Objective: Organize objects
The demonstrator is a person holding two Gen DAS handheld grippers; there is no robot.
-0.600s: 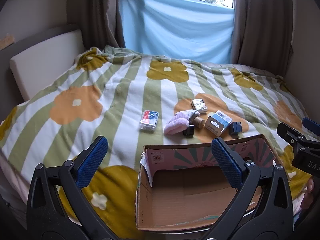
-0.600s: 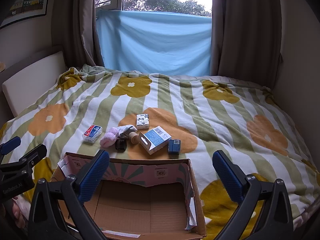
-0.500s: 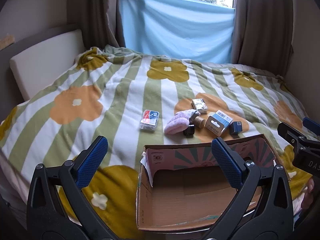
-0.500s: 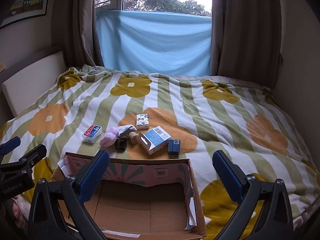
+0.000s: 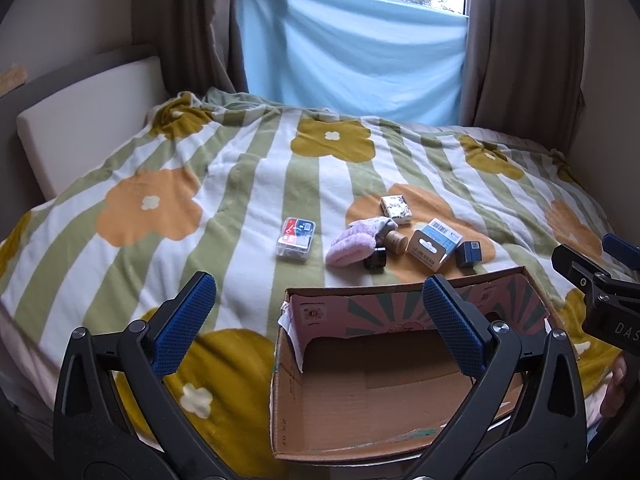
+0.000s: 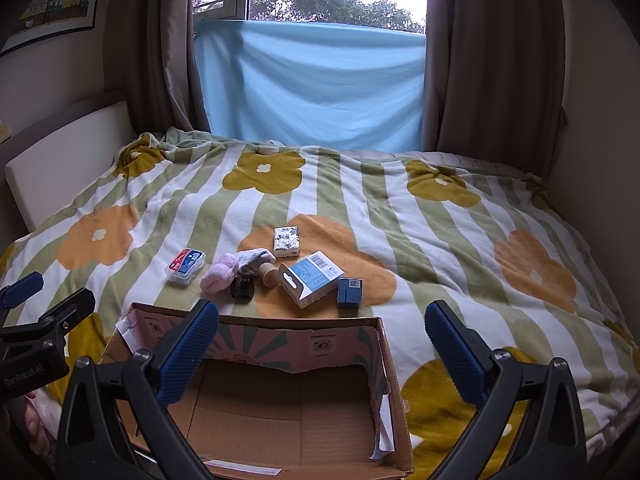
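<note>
An open, empty cardboard box (image 5: 400, 432) (image 6: 256, 320) sits on the flowered blanket near me. Beyond it lies a cluster of small items: a clear card case (image 5: 296, 232) (image 6: 186, 266), a pink fluffy sock (image 5: 352, 242) (image 6: 218, 276), a black cap (image 5: 375, 258) (image 6: 241, 288), a wooden stamp (image 5: 396, 241) (image 6: 269, 276), a blue-and-white carton (image 5: 435, 244) (image 6: 312, 278), a small dark-blue box (image 5: 470, 254) (image 6: 349, 291) and a patterned packet (image 5: 396, 209) (image 6: 286, 241). My left gripper (image 5: 316, 320) and right gripper (image 6: 320, 348) are both open and empty, held over the box's near side.
The bed (image 6: 460, 240) fills the view, with a padded headboard (image 5: 80, 120) at the left, curtains and a blue cloth over the window (image 6: 312, 84) behind. A wall stands close on the right.
</note>
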